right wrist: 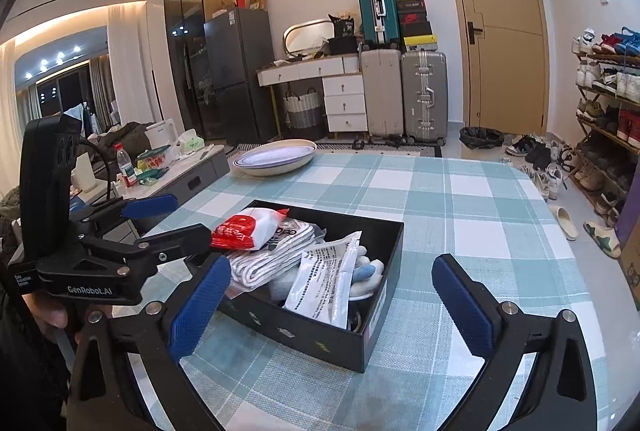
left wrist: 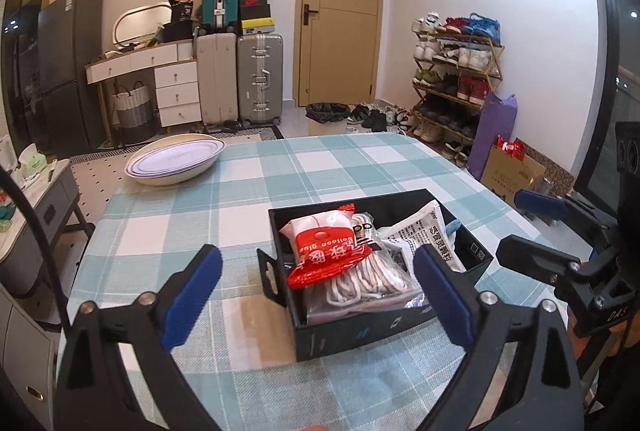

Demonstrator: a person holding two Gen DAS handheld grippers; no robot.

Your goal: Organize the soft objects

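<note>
A black open box (left wrist: 360,335) (right wrist: 316,339) sits on the checked tablecloth (left wrist: 224,199) (right wrist: 460,199). It holds a red and white packet (left wrist: 324,251) (right wrist: 244,227), a bundle of white socks in clear wrap (left wrist: 368,275) (right wrist: 268,255), a white printed pouch (left wrist: 424,231) (right wrist: 324,279) and a pale blue soft item (right wrist: 366,271). My left gripper (left wrist: 316,291) is open and empty, just in front of the box. My right gripper (right wrist: 332,299) is open and empty, over the box's near edge. Each gripper shows in the other's view: the right one (left wrist: 532,227), the left one (right wrist: 168,219).
A white oval dish (left wrist: 176,161) (right wrist: 276,155) rests on the table's far left corner. Beyond the table stand suitcases (left wrist: 240,75), a white dresser (left wrist: 160,79), a door (left wrist: 340,7) and a shoe rack (left wrist: 456,79). A cluttered side cabinet (right wrist: 176,167) stands to the left.
</note>
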